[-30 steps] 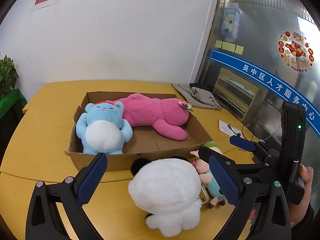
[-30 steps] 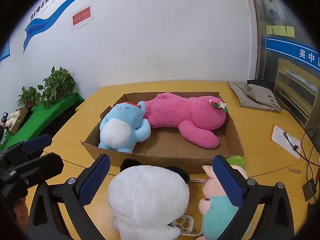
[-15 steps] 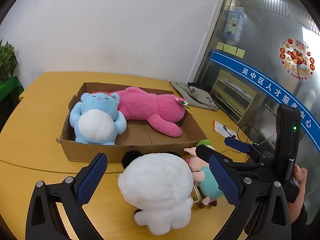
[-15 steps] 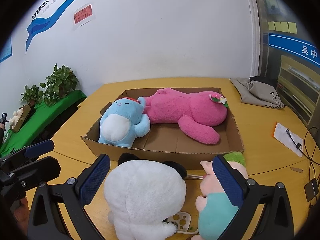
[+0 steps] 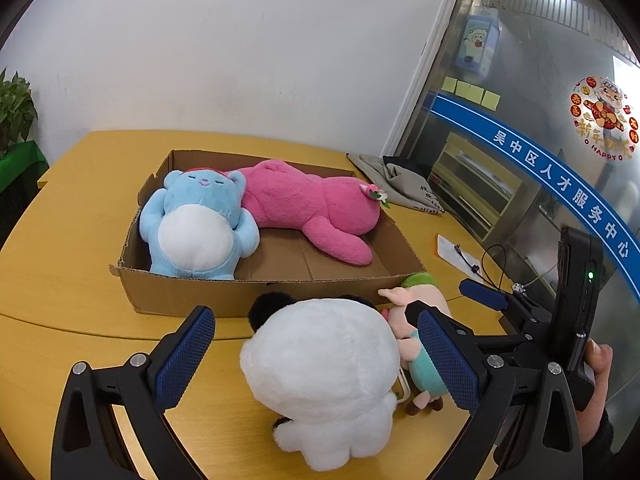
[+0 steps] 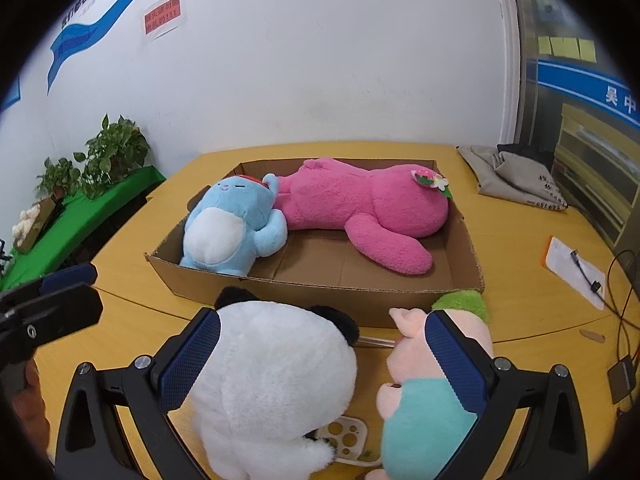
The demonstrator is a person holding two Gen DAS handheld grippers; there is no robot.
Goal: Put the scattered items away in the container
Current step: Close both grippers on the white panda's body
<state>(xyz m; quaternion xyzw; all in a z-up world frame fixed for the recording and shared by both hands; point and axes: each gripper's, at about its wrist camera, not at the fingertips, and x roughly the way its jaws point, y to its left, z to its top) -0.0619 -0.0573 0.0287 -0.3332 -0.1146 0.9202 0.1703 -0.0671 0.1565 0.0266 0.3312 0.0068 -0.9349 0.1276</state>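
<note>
Yellow wooden table (image 5: 68, 248), rounded at the far edge. Directly on top: cardboard box (image 5: 192, 294), white panda toy (image 5: 320, 364) and pig toy (image 6: 424, 420) just before the box's near wall, grey cloth bag (image 6: 512, 176) far right, notepad (image 6: 572, 268) with cable (image 6: 622, 312) near the right edge.

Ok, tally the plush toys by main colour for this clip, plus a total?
Blue: 1, blue plush, in the cardboard box
Pink: 2, pink plush in the box, pig plush on the table
White: 1, white panda plush, on the table
Total: 4
</note>
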